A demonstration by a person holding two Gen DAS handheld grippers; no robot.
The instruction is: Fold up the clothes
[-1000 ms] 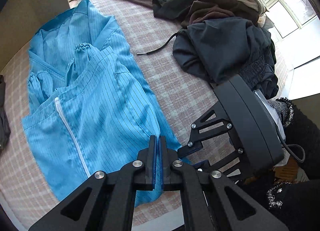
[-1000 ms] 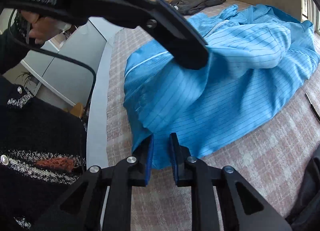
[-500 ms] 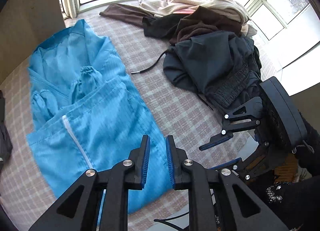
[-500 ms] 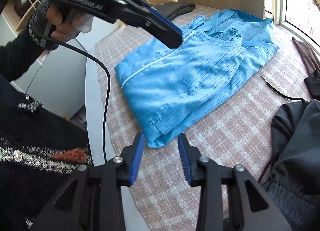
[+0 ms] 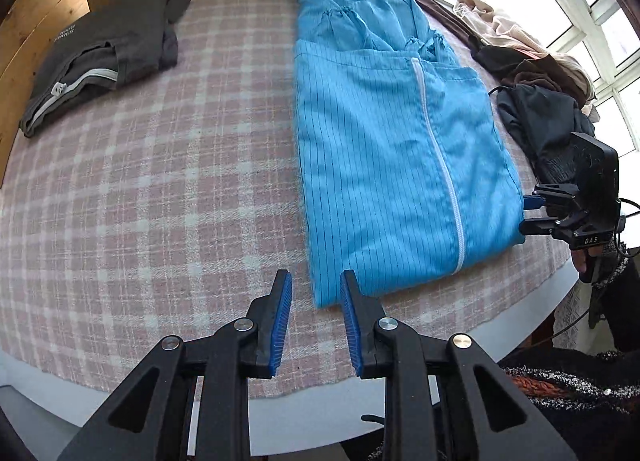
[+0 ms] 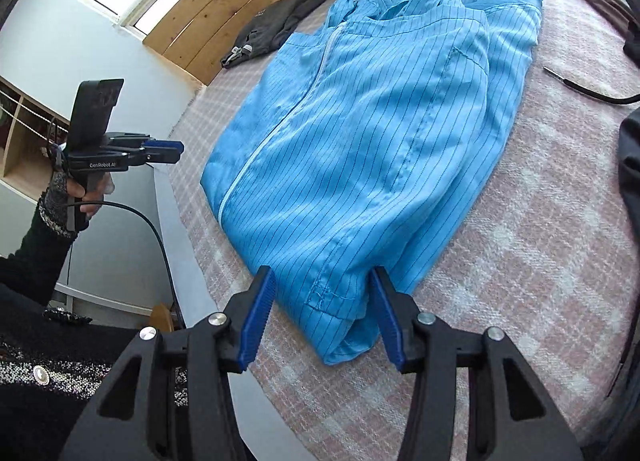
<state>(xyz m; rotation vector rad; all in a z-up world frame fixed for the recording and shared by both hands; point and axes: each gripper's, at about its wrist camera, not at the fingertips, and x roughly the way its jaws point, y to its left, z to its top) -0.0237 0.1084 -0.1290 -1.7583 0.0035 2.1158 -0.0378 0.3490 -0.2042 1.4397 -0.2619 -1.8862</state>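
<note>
A blue pinstriped garment (image 5: 384, 149) with a white zip lies folded lengthwise on the pink checked table cover (image 5: 160, 201), sleeves tucked in at its far end. My left gripper (image 5: 315, 281) is open, and the garment's near left corner shows between its fingertips. My right gripper (image 6: 322, 281) is open wide, its jaws on either side of the garment's (image 6: 360, 141) near right corner, not closed on it. Each gripper shows in the other's view: the right gripper (image 5: 530, 213) at the hem's right end, the left gripper (image 6: 160, 149) held by a hand off the table's edge.
A folded dark grey garment (image 5: 100, 53) lies at the far left of the table. A pile of dark and cream clothes (image 5: 540, 73) sits at the right by the window, with a black drawstring (image 6: 580, 91) trailing out. The table's near edge (image 5: 280, 385) runs just below my grippers.
Both grippers were shut on the blue hem a second ago. They have let go, opened and drawn back. The garment now lies flat, and the left gripper has swung to its left corner.
</note>
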